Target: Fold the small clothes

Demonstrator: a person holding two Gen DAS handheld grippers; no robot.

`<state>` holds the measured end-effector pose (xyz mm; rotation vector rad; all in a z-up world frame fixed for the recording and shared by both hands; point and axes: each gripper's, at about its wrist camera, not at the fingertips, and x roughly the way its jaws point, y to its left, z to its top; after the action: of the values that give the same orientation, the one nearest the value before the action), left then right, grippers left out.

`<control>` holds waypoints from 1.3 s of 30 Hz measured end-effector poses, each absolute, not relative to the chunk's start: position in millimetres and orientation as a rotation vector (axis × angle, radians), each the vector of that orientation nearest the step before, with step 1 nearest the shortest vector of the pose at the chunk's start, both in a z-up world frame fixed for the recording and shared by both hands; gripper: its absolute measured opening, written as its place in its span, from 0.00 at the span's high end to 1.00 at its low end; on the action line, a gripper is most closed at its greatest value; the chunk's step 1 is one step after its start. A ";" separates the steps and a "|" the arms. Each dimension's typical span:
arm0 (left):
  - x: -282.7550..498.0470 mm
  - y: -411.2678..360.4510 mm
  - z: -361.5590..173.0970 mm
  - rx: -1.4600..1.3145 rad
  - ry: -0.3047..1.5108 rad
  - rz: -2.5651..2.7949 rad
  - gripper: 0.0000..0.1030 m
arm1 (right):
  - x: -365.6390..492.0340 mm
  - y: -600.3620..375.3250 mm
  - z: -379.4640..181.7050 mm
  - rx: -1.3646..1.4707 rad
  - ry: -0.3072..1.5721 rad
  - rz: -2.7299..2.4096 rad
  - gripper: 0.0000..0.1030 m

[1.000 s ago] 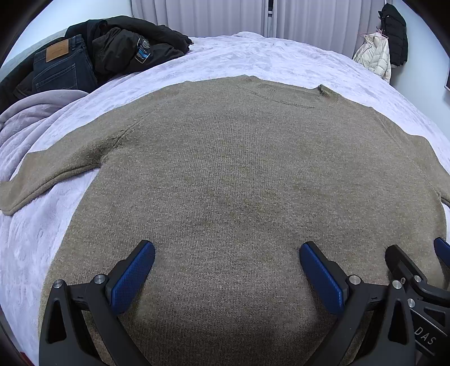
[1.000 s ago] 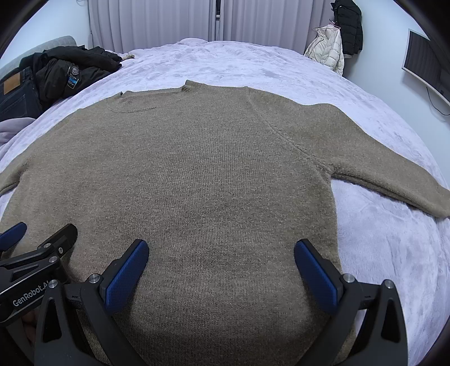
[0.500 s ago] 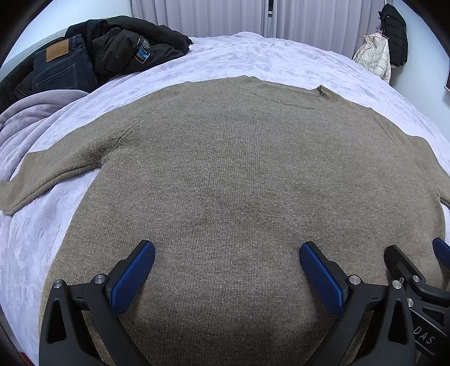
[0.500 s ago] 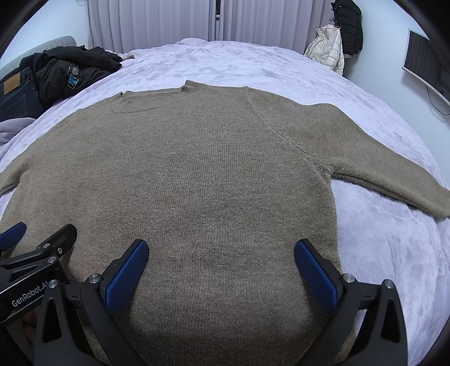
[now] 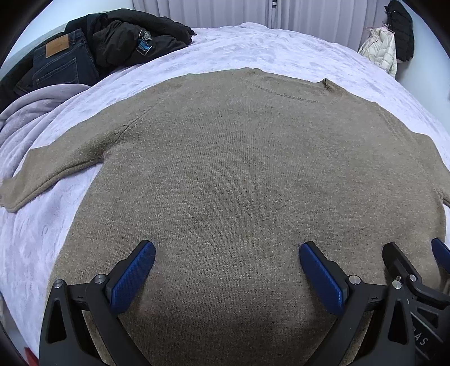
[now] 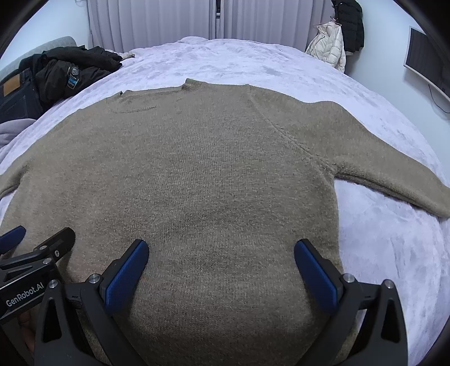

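I've got left gripper (image 5: 226, 270) and right gripper (image 6: 220, 267) both spread wide, empty, over the flat tan sweater (image 5: 239, 174) on the bed (image 5: 253, 48).

A bed (image 6: 253, 64) covered by a pale lilac plush blanket is shown. Closed white curtains (image 6: 174, 19) are seen behind its far edge; a wall-mounted screen (image 6: 427, 64) is seen at right.

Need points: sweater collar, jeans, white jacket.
sweater collar (image 6: 191, 84), right wrist view, on the ribbed neckband.
jeans (image 5: 59, 64), left wrist view, on the back pocket.
white jacket (image 6: 327, 48), right wrist view, on its quilted body.
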<state>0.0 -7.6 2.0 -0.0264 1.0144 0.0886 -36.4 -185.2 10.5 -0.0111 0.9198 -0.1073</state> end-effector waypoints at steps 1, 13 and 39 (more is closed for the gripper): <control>-1.4 -8.6 2.5 -0.023 1.012 0.099 0.00 | -38.1 -185.4 9.7 -0.006 0.905 -0.107 0.00; -4.9 -24.7 58.0 -0.093 0.948 0.055 0.00 | -44.9 -203.2 67.5 0.028 0.825 0.036 0.00; 106.6 -128.8 31.6 -0.092 1.096 -0.004 0.00 | -4.9 -533.5 39.1 0.070 1.021 -0.564 0.01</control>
<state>106.6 -128.8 31.6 -0.0920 1.0963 -0.0037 -4.9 -533.5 39.1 0.0697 1.0213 -0.5637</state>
